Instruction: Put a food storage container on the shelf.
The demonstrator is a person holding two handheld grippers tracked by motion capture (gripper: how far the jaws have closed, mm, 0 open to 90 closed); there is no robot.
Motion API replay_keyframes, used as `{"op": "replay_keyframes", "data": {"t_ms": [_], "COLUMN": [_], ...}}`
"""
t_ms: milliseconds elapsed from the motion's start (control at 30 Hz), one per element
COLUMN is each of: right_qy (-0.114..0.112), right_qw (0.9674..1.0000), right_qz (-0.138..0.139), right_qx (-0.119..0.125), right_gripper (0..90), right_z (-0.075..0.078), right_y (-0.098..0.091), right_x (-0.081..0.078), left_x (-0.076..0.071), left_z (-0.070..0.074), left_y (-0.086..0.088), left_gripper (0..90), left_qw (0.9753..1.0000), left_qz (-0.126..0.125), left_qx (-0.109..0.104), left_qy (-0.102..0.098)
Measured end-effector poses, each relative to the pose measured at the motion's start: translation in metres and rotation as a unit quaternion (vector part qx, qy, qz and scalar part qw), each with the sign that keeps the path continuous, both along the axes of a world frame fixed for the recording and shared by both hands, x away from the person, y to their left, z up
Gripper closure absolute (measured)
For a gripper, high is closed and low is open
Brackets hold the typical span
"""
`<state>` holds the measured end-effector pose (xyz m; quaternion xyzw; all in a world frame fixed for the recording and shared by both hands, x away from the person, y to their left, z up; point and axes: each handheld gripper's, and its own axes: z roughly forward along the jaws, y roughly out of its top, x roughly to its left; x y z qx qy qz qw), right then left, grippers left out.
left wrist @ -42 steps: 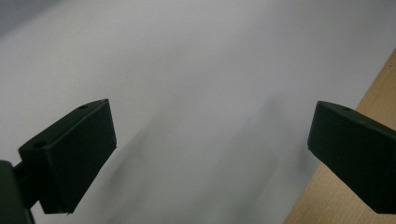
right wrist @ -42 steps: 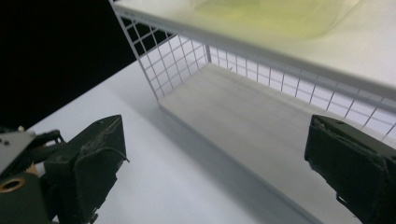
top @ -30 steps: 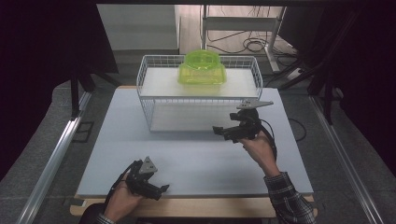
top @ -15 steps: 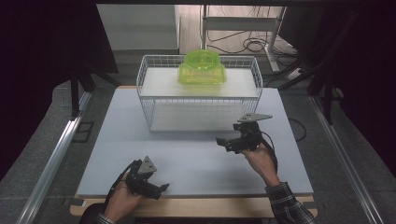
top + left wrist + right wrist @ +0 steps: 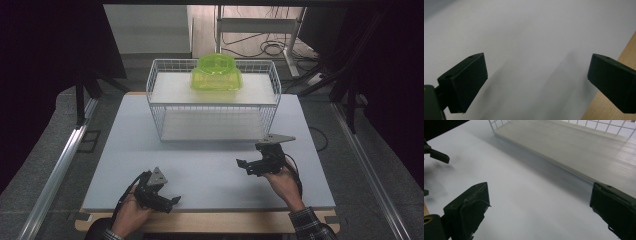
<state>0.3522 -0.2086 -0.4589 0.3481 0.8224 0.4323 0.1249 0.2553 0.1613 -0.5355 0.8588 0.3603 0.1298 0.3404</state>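
Note:
A white wire rack (image 5: 212, 102) stands at the back of the white table (image 5: 210, 175). On its upper shelf sits a translucent green plastic container (image 5: 216, 73), upside down. My right gripper (image 5: 245, 166) is held low over the table in front of the rack's right end, open and empty; its own view (image 5: 539, 205) shows wide-spread jaws and the rack's lower shelf (image 5: 574, 147) ahead. My left gripper (image 5: 172, 202) rests near the front left edge, open and empty, its jaws (image 5: 536, 80) apart over bare table.
The table's wooden front edge (image 5: 210, 220) runs under both hands, and also appears as the wooden edge (image 5: 624, 52) in the left gripper view. Metal rails (image 5: 55, 175) flank the table. Cables (image 5: 270, 47) lie on the floor behind the rack. The other gripper's jaw tip (image 5: 439, 155) appears far left.
My right gripper has drawn back from the rack toward the front of the table and come lower. The left gripper has stayed put.

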Motion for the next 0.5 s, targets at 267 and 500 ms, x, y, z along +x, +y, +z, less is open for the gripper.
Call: {"op": "replay_keyframes", "data": {"t_ms": [267, 500], "right_qy": [-0.004, -0.003], "right_qw": [0.9999, 0.9997], "right_qz": [-0.011, -0.021], "right_qx": [-0.010, -0.014], "right_gripper": [2.6, 2.6], "right_z": [-0.009, -0.017], "right_y": [-0.013, -0.026], "right_x": [-0.009, -0.016], "left_x": [0.000, 0.001], "left_z": [-0.002, -0.002], "left_y": [-0.001, 0.001], "left_gripper": [1.1, 0.4], "left_qw": [0.9999, 0.9999], "left_qz": [-0.010, -0.005], "left_qx": [0.007, -0.006], "left_qy": [-0.005, -0.007]}}
